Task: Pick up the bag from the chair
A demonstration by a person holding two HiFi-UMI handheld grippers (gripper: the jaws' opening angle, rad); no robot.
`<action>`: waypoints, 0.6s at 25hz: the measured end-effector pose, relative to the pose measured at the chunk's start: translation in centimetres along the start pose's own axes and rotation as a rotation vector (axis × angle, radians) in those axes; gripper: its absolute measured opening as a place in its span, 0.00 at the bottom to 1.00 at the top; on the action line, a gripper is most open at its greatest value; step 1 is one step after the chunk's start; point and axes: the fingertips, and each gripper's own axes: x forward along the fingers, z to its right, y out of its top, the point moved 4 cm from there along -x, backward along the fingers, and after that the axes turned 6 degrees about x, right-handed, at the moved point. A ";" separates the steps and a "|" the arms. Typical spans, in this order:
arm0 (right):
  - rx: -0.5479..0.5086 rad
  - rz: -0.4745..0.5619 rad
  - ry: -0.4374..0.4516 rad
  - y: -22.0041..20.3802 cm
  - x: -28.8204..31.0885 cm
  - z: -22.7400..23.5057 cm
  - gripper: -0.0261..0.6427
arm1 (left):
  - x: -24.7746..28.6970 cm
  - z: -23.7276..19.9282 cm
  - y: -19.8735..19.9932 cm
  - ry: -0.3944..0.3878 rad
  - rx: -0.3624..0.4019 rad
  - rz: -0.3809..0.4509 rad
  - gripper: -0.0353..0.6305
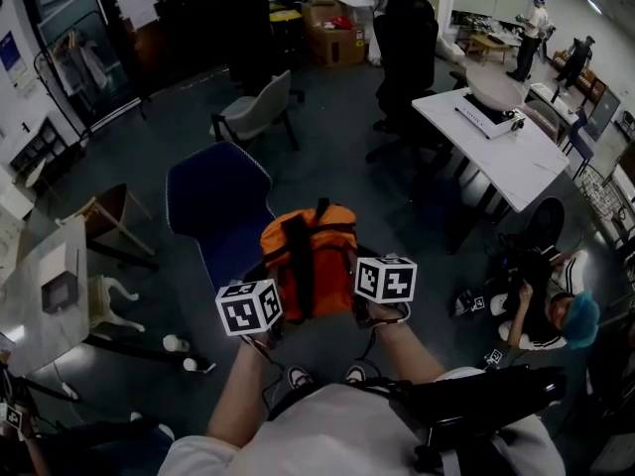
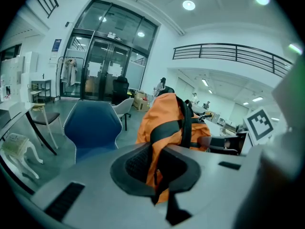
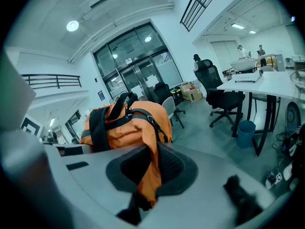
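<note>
Two grippers are clamped on one orange bag [image 1: 308, 251], which is held up in front of the person, between the two tools. In the left gripper view, a fold of orange fabric is pinched between the dark pads of the left gripper [image 2: 155, 168], whose jaws are drawn nearly together on it. In the right gripper view, a hanging fold from the other side of the bag is gripped in the same way by the right gripper [image 3: 151, 171], and the fabric is seen trailing below the pads. Black straps [image 1: 296, 266] are wrapped over the top and down the front of the bag.

From the head view, the bag is seen over the front edge of the blue chair [image 1: 218, 201]; whether it touches the seat cannot be told there. In the left gripper view, the chair is shown beyond the bag and to its left, with grey floor [image 2: 126, 132] visible between them.

Farther off, a grey chair [image 1: 260, 107], a black office chair [image 1: 407, 38] and a cardboard box [image 1: 335, 30] are seen. A white table [image 1: 496, 152] stands to the right, with a blue bin [image 3: 245, 133] near its legs. A person [image 1: 556, 315] is seated on the floor at the right.
</note>
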 end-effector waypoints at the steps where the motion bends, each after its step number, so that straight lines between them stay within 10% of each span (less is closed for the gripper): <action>1: -0.008 -0.003 -0.002 0.0 0.1 -0.2 0.12 | 0.0 -0.2 0.0 0.001 -0.003 0.000 0.10; 15: -0.077 -0.025 -0.028 0.1 1.1 -0.6 0.11 | 0.8 -1.5 -0.1 0.003 -0.027 0.001 0.10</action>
